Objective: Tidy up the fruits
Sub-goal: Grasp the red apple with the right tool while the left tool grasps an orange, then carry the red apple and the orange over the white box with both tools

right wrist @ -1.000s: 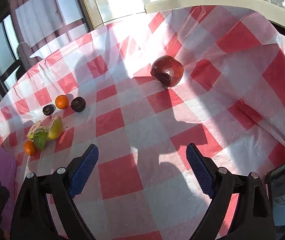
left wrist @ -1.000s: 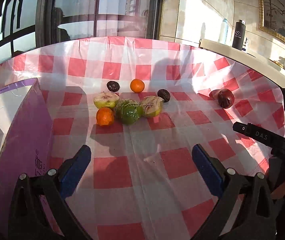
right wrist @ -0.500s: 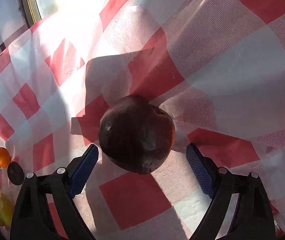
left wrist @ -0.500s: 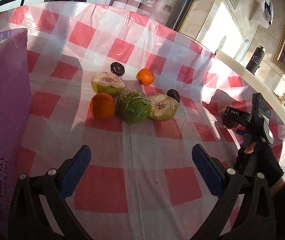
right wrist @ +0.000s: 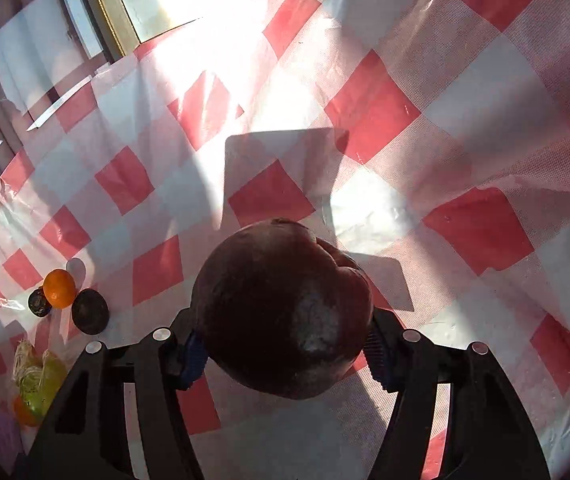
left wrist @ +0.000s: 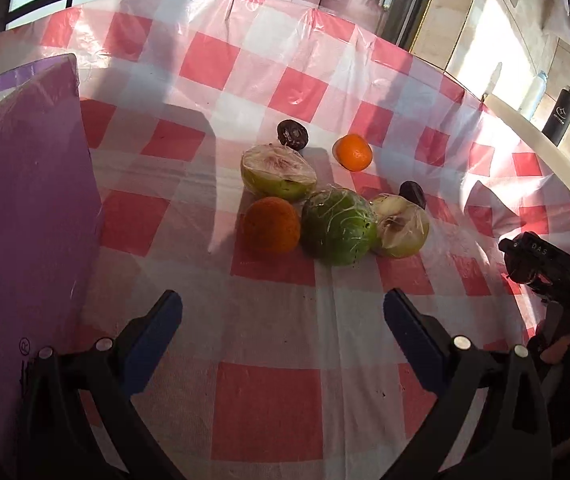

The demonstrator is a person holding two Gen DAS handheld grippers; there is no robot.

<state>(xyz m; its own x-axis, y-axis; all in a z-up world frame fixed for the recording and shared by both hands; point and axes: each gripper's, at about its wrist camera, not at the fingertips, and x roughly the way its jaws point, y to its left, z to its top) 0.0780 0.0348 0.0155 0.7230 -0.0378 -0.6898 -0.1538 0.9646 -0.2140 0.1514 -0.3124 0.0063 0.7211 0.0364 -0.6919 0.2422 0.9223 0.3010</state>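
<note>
Currently clamped on a dark red apple (right wrist: 285, 312) between both blue pads (right wrist: 193, 356): right gripper (right wrist: 285, 354). Apple fills the lower centre of the right wrist view, pressed by a pad on each side, stem dimple turned away toward the cloth (right wrist: 465, 128). Whether raised or resting on the cloth: cannot tell.

Spread wide with nothing between the fingers: left gripper (left wrist: 283, 332). Positioned low over the red-and-white checked cloth, aimed at the fruit cluster ahead, well short of it.

Fruit cluster, left wrist view:
- Orange (left wrist: 272, 225), nearest on the left, just beside the green fruit (left wrist: 339, 227).
- Green fruit in film wrap, centre, touching a wrapped half fruit (left wrist: 401, 226) on its right, cut face toward the camera.
- Second wrapped half (left wrist: 279, 172) behind the orange, cut face up.
- Dark small fruit (left wrist: 293, 134) just behind that half.
- Small tangerine (left wrist: 352, 152) farther back on the right, apart from the rest.
- Another dark fruit (left wrist: 413, 195) right behind the right-hand half.

Purple box wall (left wrist: 25, 208) upright at the left edge of the cloth, near the left finger. Right-hand device and gloved hand (left wrist: 569, 364) visible at the far right edge of the left wrist view.

Black bottle (left wrist: 561, 116) and white bottle (left wrist: 533, 94) standing on a pale ledge beyond the table edge, by the tiled wall.

Same cluster seen small at lower left in the right wrist view, well apart from the held apple.
</note>
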